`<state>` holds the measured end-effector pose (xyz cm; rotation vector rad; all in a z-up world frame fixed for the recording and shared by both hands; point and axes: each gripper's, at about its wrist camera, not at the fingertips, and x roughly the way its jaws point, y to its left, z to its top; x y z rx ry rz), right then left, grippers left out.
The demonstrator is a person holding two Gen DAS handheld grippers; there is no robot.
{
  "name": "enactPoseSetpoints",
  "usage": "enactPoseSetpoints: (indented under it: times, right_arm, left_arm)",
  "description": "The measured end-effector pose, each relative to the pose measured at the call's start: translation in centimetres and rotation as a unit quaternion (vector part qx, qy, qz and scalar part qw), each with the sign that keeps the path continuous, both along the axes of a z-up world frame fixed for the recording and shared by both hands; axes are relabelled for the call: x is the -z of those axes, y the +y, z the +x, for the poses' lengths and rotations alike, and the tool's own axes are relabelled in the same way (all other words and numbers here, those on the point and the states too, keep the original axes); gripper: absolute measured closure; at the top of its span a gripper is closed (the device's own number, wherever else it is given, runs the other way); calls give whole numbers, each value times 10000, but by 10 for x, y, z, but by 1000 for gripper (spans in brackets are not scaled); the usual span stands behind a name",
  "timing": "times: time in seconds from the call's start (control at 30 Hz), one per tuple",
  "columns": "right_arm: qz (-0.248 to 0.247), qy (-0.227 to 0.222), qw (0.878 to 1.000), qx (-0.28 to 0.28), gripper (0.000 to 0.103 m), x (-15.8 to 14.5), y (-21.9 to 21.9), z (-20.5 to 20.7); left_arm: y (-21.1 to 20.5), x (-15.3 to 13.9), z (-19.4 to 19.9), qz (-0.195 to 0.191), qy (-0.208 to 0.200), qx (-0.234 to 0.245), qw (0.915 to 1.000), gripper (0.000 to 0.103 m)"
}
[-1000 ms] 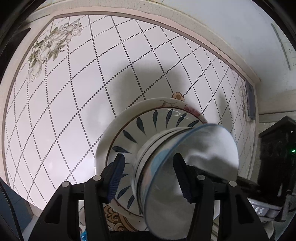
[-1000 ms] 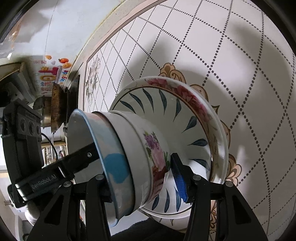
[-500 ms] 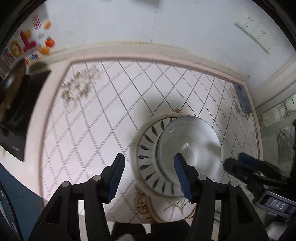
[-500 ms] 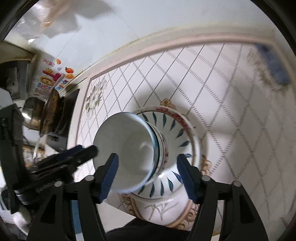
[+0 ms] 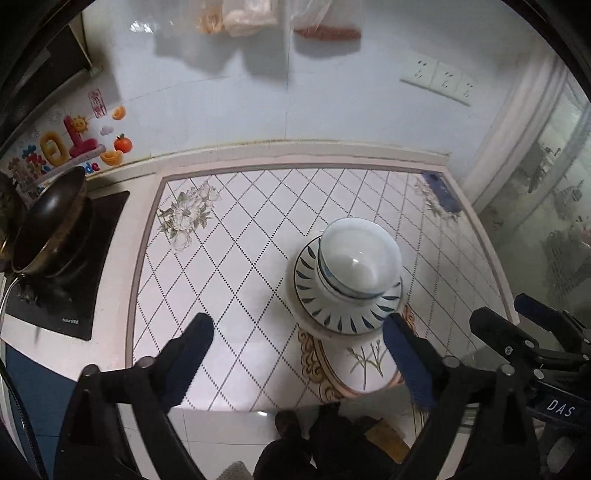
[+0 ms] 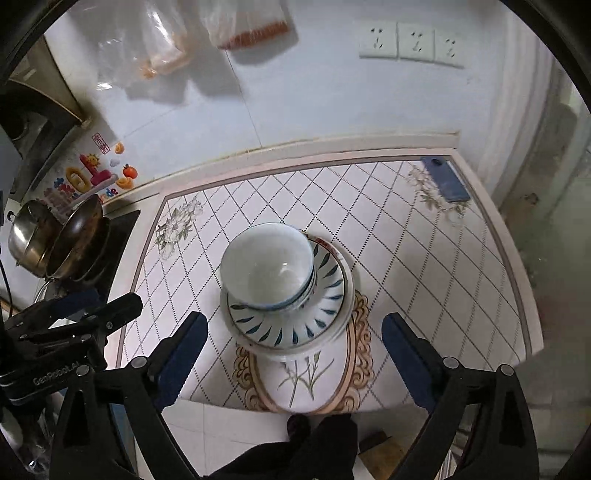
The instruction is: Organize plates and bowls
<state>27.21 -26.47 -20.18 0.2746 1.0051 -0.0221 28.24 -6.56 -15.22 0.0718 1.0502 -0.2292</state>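
While both grippers hung spread and empty, the dishes sat stacked on the table.
The left gripper (image 5: 299,354) and right gripper (image 6: 291,350) were held above the near table (image 6: 424,258) edge, jaws wide apart, touching nothing. Beyond them, nested bowls (image 6: 267,266) sat in a leaf-patterned plate (image 6: 325,306) atop another plate. A phone (image 6: 445,179) lay at the far right corner.

This was a home kitchen. A tiled counter (image 5: 236,258) with a diamond pattern and flower decals filled the centre; a dark wok (image 5: 51,225) sat on a black cooktop (image 5: 74,266) at nine o'clock, with a steel pot (image 6: 27,236) beside it. Colourful stickers (image 5: 70,140) marked the wall at ten o'clock, wall sockets (image 6: 412,44) at one o'clock, and food bags (image 6: 207,33) hung at twelve.
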Motion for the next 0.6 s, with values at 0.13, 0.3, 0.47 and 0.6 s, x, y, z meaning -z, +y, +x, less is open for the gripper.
enactPoseSetpoints:
  times: [0.13, 0.3, 0.47, 0.6]
  right_arm:
    - [-42, -185, 9998, 87, 4, -21, 6, -39]
    - [-111, -444, 9989, 58, 4, -45, 10, -83]
    - [-241, -781, 9966, -59, 3, -71, 11, -131]
    - [-357, -991, 9943, -174, 3, -89, 10, -166]
  left_arm:
    - [5, -19, -35, -1, -271, -71, 9996, 9]
    - [9, -43, -77, -16, -686, -215, 9974, 9]
    - [8, -62, -121, -9, -954, -330, 9949, 9]
    - [6, -77, -156, -3, -1147, -444, 9924, 9]
